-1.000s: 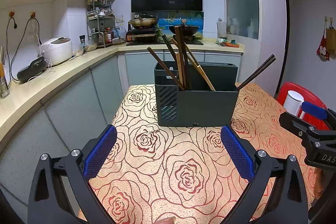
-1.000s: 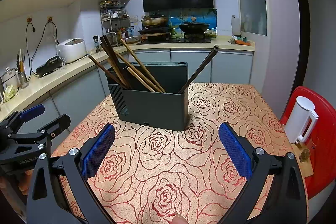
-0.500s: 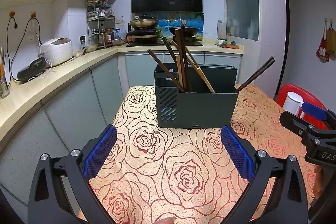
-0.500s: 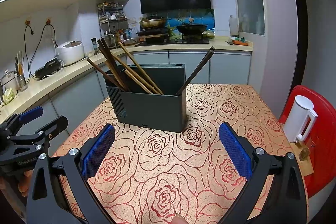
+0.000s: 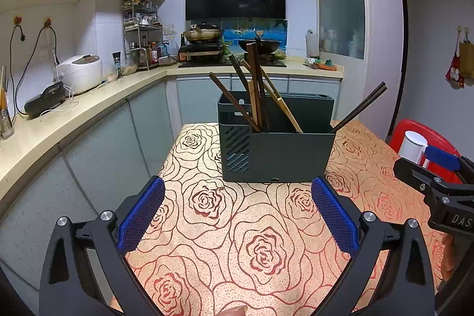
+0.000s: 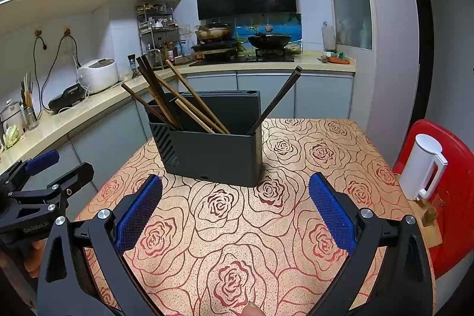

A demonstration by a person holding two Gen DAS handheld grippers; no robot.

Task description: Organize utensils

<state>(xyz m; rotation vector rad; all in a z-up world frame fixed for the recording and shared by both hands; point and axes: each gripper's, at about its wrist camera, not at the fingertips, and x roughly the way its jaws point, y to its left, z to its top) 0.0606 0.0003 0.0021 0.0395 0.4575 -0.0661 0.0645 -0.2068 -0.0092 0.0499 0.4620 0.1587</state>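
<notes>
A dark grey utensil holder (image 5: 275, 150) stands on the rose-patterned table (image 5: 225, 227); it also shows in the right wrist view (image 6: 213, 153). Several brown and dark chopsticks (image 5: 254, 91) lean in its left compartment, and one dark pair (image 5: 360, 107) leans out of the right end, also seen in the right wrist view (image 6: 277, 99). My left gripper (image 5: 237, 215) is open and empty, held above the table short of the holder. My right gripper (image 6: 235, 212) is open and empty too, to the right of the left one.
A white kettle (image 6: 423, 168) sits on a red stool (image 6: 456, 197) right of the table. A kitchen counter (image 5: 59, 120) with a rice cooker (image 5: 80, 73) runs along the left. The stove and pans (image 5: 231, 43) stand at the back.
Both grippers stay open and almost still; the views have drifted only slightly relative to the holder.
</notes>
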